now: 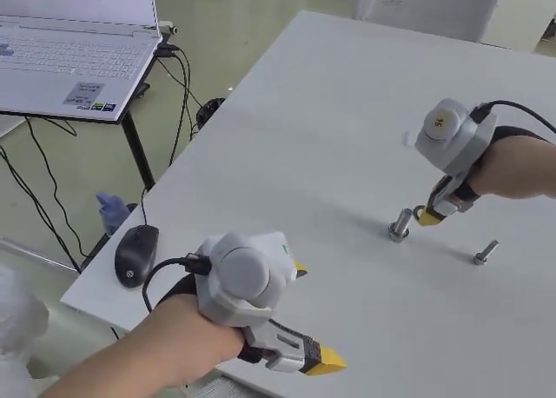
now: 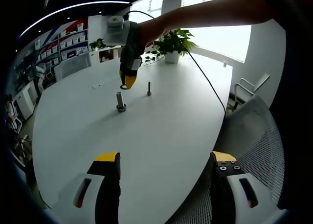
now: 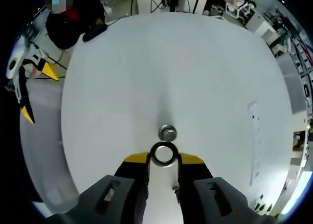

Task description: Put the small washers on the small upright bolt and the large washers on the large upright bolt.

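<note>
White table [image 1: 330, 111], mouse [image 1: 136, 253], right gripper [image 1: 428, 216] pinching washer [image 3: 153, 154] beside large bolt [image 1: 400, 224], left gripper [image 2: 165, 160] spread

Washer [image 3: 164, 154] held just beside the upright large bolt [image 3: 167, 133]; small bolt [image 1: 485, 253] apparently upright nearby.

- The table [image 1: 330, 129] has a white top, smooth and matt.
- The large bolt [image 1: 400, 225] and small bolt [image 1: 485, 253] are bright bare metal.
- The washer [image 3: 152, 154] is metal with a dull sheen.
- The left gripper [image 2: 165, 158] and right gripper [image 1: 428, 215] have smooth pale grey plastic bodies with yellow tips.
- The mouse [image 1: 136, 253] is glossy black plastic.
- The chair [image 2: 254, 131] back is pale mesh.
</note>
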{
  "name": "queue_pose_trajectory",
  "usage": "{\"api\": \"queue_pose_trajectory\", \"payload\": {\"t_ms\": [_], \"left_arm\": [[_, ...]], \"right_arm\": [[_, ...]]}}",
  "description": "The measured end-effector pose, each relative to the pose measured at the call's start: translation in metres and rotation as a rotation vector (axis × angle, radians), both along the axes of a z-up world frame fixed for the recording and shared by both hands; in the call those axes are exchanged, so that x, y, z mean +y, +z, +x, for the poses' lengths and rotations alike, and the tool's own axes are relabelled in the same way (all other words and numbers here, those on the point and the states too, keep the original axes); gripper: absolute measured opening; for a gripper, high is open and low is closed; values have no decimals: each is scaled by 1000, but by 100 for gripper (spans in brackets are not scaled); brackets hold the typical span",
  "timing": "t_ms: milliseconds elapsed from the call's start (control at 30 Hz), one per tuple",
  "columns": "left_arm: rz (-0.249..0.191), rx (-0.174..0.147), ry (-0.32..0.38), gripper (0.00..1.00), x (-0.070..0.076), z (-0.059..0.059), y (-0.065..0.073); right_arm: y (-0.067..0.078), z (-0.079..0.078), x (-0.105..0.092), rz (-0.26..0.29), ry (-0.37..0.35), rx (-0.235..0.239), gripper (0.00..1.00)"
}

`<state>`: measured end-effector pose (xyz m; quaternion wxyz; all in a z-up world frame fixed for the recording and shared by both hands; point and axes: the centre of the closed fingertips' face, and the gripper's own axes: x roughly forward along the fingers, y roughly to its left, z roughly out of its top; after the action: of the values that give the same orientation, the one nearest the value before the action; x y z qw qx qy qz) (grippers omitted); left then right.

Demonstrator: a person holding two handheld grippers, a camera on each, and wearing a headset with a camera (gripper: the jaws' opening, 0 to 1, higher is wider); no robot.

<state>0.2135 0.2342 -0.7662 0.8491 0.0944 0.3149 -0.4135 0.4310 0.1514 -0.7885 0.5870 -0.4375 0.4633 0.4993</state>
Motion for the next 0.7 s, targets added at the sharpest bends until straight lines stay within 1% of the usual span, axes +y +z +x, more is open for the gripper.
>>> {"api": "queue_pose_trajectory", "payload": {"t_ms": [467,533,700], "left_arm": [[-3,11,9,76,3,0,-2],[-4,13,9,77,2,-1,-3],[-6,16,3,79,1,-2,-3]], "right_arm": [[-10,9,13,0,12,-3,22],[-14,14,12,-1,12,-3,22],[-17,14,14,-3,12,1,22]]}}
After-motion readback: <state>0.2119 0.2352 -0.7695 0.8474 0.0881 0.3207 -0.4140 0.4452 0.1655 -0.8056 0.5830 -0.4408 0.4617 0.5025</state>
